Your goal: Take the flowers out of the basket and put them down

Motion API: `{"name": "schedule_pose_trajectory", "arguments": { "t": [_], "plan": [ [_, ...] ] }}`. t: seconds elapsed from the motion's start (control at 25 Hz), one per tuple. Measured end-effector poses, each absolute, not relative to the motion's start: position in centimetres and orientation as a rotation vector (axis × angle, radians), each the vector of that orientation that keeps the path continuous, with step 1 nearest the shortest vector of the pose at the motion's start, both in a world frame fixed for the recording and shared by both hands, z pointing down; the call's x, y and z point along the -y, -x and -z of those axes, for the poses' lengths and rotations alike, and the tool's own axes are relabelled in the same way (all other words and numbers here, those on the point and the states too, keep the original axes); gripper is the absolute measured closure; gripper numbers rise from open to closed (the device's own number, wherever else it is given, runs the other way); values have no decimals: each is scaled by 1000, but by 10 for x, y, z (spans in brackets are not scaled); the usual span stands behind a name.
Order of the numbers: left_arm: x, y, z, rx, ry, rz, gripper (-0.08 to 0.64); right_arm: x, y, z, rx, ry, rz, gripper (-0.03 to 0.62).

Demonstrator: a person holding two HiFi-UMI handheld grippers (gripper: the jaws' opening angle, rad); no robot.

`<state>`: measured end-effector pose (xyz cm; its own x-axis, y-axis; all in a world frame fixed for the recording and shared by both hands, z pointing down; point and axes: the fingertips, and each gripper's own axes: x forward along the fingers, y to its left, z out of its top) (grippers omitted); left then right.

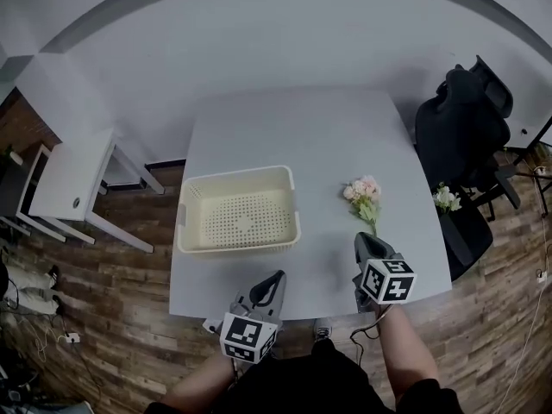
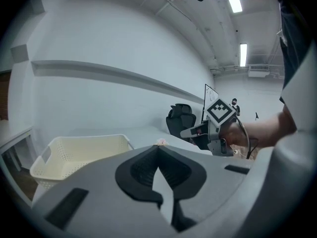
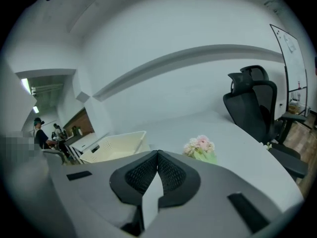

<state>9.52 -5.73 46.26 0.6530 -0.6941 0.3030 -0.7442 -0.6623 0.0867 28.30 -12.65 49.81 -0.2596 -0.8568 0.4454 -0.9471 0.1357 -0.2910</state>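
The cream perforated basket (image 1: 239,210) stands empty on the grey table (image 1: 293,136), left of centre. A bunch of pink flowers with green stems (image 1: 363,195) lies on the table to its right. My right gripper (image 1: 365,241) hovers just in front of the stems, shut and holding nothing. My left gripper (image 1: 277,277) is at the table's front edge below the basket, also shut and empty. The right gripper view shows the flowers (image 3: 200,147) just past the closed right gripper (image 3: 158,152), with the basket (image 3: 116,145) to the left. The left gripper view shows the basket (image 2: 74,150) and the right gripper (image 2: 190,131).
A black office chair (image 1: 461,128) stands off the table's right side, and a small white flower bunch (image 1: 446,198) lies beside it. A white side table (image 1: 73,179) stands to the left. The floor around is wood. People stand far off in the background (image 3: 42,133).
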Motion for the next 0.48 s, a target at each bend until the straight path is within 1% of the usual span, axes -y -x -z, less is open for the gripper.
{"name": "schedule_pose_trajectory", "arguments": {
  "t": [0.24,0.48],
  "plan": [
    [46,-53,-453,1179,-2642,-310,554,95,-205,-453,2383,-1701,-669,571],
    [33,-13,-446,1184,-2639,-278,554,62,-137,-433,2482,-1610,-574,571]
  ]
}}
